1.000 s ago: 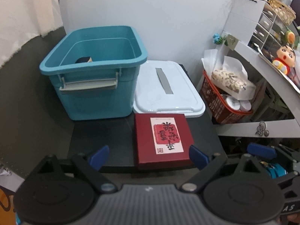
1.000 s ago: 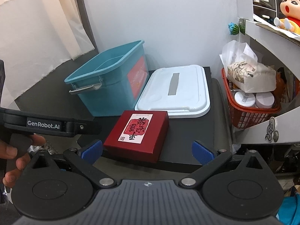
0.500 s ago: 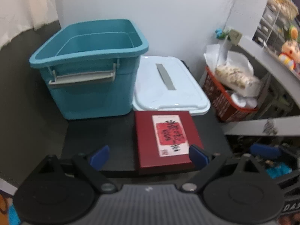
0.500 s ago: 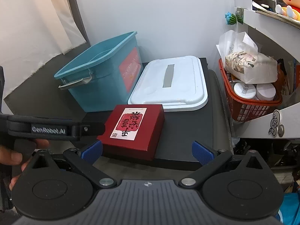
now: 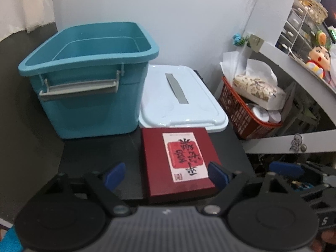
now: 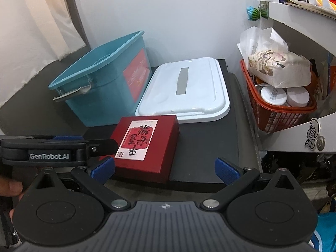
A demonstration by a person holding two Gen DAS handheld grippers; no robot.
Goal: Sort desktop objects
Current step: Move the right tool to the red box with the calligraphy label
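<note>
A dark red box (image 5: 178, 163) with a white and red label lies flat at the front of the black table (image 5: 94, 155). My left gripper (image 5: 166, 175) straddles its near end and its jaws are closing. The right pad (image 5: 217, 175) is at the box's right side, while the left pad (image 5: 114, 175) stands well clear of it. In the right wrist view the red box (image 6: 147, 145) lies ahead and left of centre. My right gripper (image 6: 165, 169) is open just short of it. The left gripper's black finger (image 6: 103, 145) lies along the box's left side.
A teal storage bin (image 5: 88, 96) stands open at the back left, with its white lid (image 5: 180, 96) flat beside it, just behind the box. A red basket (image 5: 241, 113) with tissues and jars sits at the right under a shelf. A hand (image 6: 10, 189) holds the left gripper.
The left gripper's pads have drawn closer together around the red box. Both grippers have sunk a little toward the box, which now looks larger and nearer.
</note>
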